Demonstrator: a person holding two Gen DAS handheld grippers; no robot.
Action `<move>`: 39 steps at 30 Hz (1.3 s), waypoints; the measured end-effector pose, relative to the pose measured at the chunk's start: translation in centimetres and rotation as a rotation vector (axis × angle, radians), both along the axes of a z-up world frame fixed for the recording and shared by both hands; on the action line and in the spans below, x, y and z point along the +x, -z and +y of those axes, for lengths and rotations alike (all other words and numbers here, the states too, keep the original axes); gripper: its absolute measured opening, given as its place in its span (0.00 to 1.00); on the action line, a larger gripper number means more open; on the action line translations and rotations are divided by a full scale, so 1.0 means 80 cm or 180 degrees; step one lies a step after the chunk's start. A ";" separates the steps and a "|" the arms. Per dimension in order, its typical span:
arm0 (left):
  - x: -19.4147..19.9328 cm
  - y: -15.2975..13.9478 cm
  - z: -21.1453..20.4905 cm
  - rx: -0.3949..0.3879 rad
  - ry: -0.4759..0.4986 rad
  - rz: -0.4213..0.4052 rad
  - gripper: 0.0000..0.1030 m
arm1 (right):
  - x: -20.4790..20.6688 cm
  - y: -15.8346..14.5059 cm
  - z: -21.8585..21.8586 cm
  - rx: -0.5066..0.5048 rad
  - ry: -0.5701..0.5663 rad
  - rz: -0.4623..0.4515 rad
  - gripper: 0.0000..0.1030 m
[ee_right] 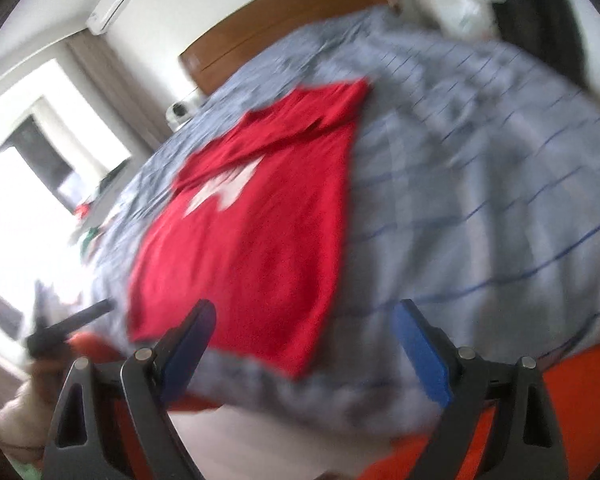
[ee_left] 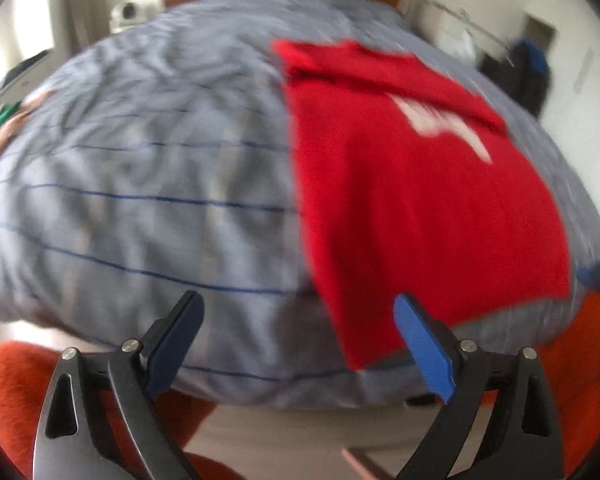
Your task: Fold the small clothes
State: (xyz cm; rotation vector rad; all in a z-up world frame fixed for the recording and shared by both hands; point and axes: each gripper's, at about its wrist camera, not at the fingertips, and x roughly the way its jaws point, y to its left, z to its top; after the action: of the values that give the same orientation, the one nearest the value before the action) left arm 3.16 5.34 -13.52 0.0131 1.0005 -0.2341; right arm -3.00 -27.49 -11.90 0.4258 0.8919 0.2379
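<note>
Home bedroom: duvet-covered bed [ee_right: 480,200], wooden headboard [ee_right: 284,20] (curtained window [ee_right: 112,92]).

No legible text, brand, number or sign appears in either view. The only marking is a white print [ee_left: 440,120] on the red garment [ee_left: 400,220], which lies on the grey striped bedcover [ee_left: 140,200] toward the cover's near edge. In the left wrist view the print sits on the upper right part of the garment; in the right wrist view the same print [ee_right: 224,188] sits on its upper left part. Motion blur reduces the print to irregular white patches in both views, so it cannot be determined whether it consists of letters, digits or a graphic.
</note>
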 end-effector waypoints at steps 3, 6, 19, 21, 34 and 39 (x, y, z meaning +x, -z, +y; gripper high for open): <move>0.009 0.016 -0.020 0.0134 0.0131 0.0161 0.80 | 0.020 0.021 0.011 0.0046 -0.0090 0.0206 0.77; 0.014 0.019 -0.015 0.0030 0.0051 0.0240 0.53 | 0.038 0.036 0.020 0.0156 -0.0218 0.0384 0.57; 0.048 -0.049 0.024 -0.0993 0.0072 0.0434 0.02 | 0.043 -0.001 0.003 0.0452 -0.0046 0.0236 0.04; 0.081 -0.071 0.028 -0.1144 0.0049 0.0345 0.02 | 0.059 -0.019 -0.004 0.0577 -0.0022 0.0073 0.04; 0.356 -0.084 -0.018 -0.0992 -0.0233 0.0204 0.02 | 0.339 -0.050 -0.069 0.0703 0.0381 -0.0229 0.04; 0.424 -0.059 -0.031 -0.0996 -0.0374 0.0391 0.02 | 0.424 -0.035 -0.092 0.0699 0.0521 -0.0064 0.04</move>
State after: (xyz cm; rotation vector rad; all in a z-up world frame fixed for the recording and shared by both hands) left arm 37.11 2.85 -8.80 -0.3475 1.0737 -0.2841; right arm 30.95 -34.83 -9.09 0.6961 0.8093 0.1901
